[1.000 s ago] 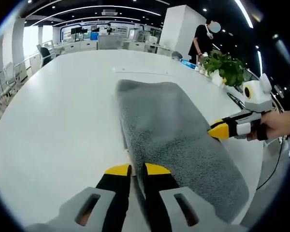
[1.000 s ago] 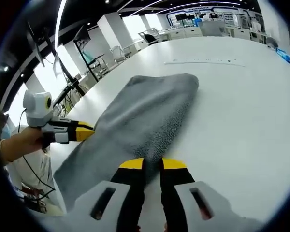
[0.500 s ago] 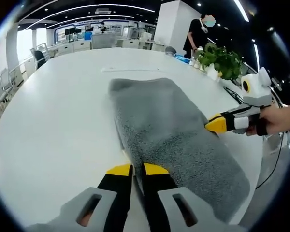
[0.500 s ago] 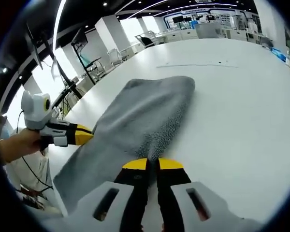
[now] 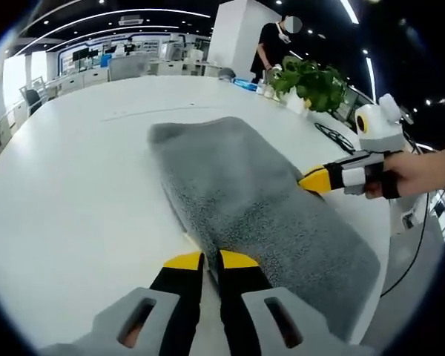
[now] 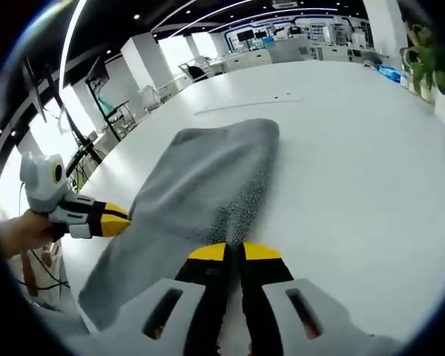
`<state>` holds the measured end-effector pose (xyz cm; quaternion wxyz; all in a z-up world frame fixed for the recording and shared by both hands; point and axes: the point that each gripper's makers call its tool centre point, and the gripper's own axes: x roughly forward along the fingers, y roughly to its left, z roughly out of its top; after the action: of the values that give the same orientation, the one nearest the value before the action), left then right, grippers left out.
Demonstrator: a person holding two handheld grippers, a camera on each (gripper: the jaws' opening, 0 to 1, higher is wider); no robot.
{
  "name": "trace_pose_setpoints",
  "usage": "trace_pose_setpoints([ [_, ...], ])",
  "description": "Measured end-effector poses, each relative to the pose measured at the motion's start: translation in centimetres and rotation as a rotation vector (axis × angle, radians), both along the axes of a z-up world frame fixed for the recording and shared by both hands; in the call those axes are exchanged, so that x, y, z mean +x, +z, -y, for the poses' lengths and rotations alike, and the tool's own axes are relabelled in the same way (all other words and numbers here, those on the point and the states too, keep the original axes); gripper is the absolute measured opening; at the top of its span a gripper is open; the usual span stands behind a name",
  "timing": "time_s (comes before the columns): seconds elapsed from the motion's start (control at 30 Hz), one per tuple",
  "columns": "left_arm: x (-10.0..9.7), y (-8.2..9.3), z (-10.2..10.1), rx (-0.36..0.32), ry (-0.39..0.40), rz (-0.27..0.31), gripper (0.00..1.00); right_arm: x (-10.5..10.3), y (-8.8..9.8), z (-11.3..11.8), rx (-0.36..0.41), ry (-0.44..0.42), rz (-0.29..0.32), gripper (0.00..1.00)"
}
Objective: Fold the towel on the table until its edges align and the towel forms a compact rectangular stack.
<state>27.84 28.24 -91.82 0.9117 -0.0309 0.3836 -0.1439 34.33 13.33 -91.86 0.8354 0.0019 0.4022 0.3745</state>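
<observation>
Towel (image 5: 259, 200) lies as a long grey strip on my white desk (image 5: 74, 185), one end reaching toward the desk's near edge. My left tongs (image 5: 210, 260) are pressed together, pinching one long side of the towel; my right tongs (image 6: 234, 252) pinch the opposite long side the same way. A potted plant (image 5: 311, 81) stands at the desk's far edge, with a person (image 5: 271, 44) behind it.

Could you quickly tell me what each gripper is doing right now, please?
Left gripper: shut on the towel edge.
Right gripper: shut on the towel's opposite edge.
</observation>
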Motion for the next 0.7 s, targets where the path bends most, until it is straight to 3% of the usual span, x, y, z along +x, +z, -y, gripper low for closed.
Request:
trace_pose_setpoints([
  [0.27,0.2,0.0,1.2,0.022,-0.01,0.016,0.08,0.1,0.0,1.0,-0.002,-0.015,0.011,0.04],
  [0.57,0.1,0.7,0.9,0.016,-0.023,0.018,0.09,0.1,0.4,0.8,-0.068,0.068,0.066,0.06],
  [0.7,0.4,2.1,0.8,-0.016,-0.008,0.082,0.17,0.2,1.1,0.8,-0.087,0.102,0.105,0.09],
])
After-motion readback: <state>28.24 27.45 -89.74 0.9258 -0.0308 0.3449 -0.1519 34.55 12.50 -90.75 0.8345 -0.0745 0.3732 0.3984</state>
